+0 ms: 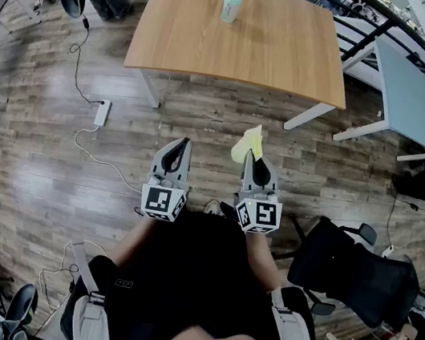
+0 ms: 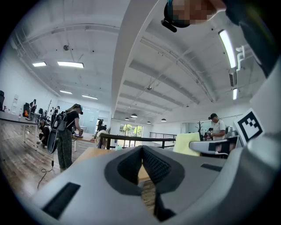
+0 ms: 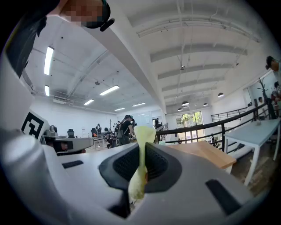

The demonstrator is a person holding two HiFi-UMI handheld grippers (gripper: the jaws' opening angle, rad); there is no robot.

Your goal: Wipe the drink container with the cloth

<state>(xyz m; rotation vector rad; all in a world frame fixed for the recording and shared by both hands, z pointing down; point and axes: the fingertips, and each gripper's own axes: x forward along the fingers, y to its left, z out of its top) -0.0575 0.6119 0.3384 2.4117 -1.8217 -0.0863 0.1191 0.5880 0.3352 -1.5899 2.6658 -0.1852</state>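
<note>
My right gripper (image 1: 253, 161) pinches the cloth (image 1: 248, 144) thinly and my left gripper (image 1: 176, 149) is clenched empty, so wiping may topple the unheld drink container (image 1: 231, 6) at top centre.

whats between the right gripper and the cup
Nothing but wood floor, then bare tabletop, between the right gripper, shut on the yellow cloth, and the cup; the head view shows it.

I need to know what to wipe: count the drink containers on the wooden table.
1. The cup stands upright near the far edge of the wooden table, around its middle. The head view shows the whole tabletop, so none is likely hidden.
</note>
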